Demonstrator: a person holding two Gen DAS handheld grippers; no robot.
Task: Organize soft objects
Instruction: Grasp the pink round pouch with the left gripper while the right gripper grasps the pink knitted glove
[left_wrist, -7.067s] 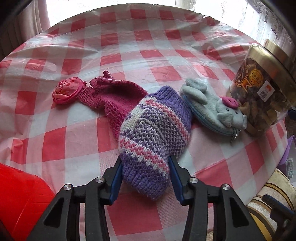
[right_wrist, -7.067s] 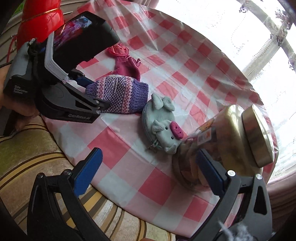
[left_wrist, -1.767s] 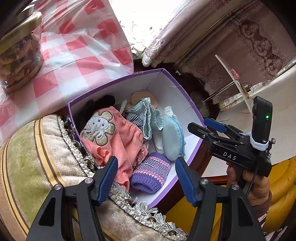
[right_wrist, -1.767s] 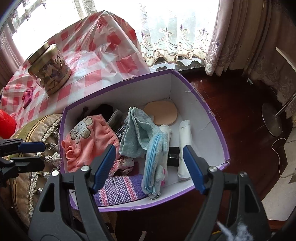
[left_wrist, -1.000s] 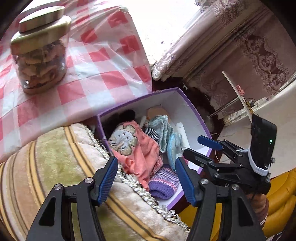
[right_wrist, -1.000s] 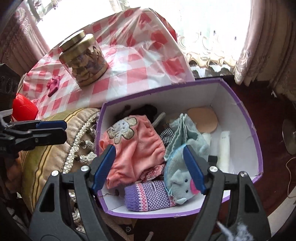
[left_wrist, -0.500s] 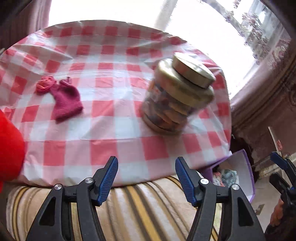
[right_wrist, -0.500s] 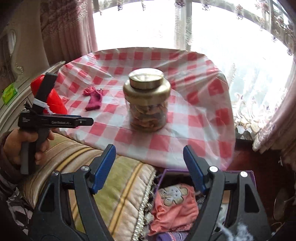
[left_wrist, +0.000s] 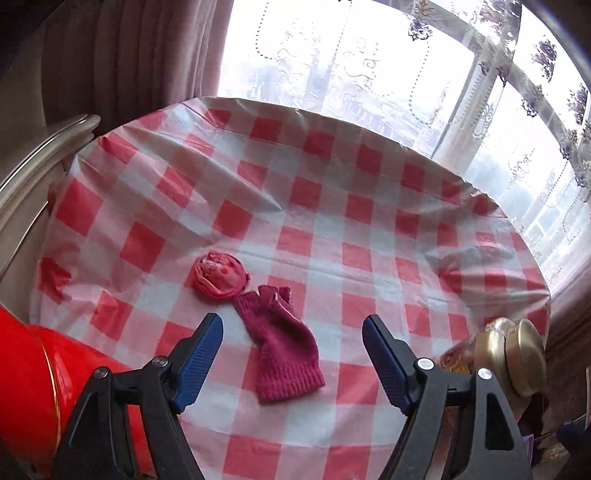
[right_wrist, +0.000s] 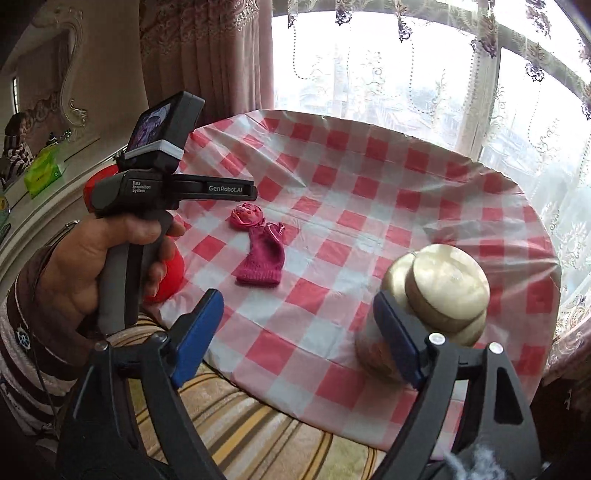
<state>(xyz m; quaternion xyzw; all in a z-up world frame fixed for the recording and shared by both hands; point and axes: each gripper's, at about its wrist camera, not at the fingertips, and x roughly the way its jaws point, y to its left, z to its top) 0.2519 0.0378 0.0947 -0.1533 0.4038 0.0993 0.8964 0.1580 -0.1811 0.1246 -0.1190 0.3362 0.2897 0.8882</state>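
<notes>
A dark pink knitted sock (left_wrist: 282, 341) lies on the red-and-white checked tablecloth (left_wrist: 332, 206), with a small pink round fabric piece (left_wrist: 218, 274) touching its far end. My left gripper (left_wrist: 292, 345) is open and empty, raised over the near edge of the table with the sock between its jaws' line of sight. In the right wrist view the sock (right_wrist: 263, 254) and the pink piece (right_wrist: 246, 215) lie mid-table. My right gripper (right_wrist: 297, 321) is open and empty, held above the table's near edge. The left gripper body shows at the left of that view.
A glass jar with a gold lid (right_wrist: 428, 306) stands near the table's right front edge, also at the right edge of the left wrist view (left_wrist: 498, 354). A red object (left_wrist: 33, 391) sits at the left. A striped cushion (right_wrist: 240, 417) lies below the table edge. Curtained windows stand behind.
Both grippers have swung up from the purple box back toward the table. The left gripper now faces the sock and pink piece. Both jaws stay open and empty.
</notes>
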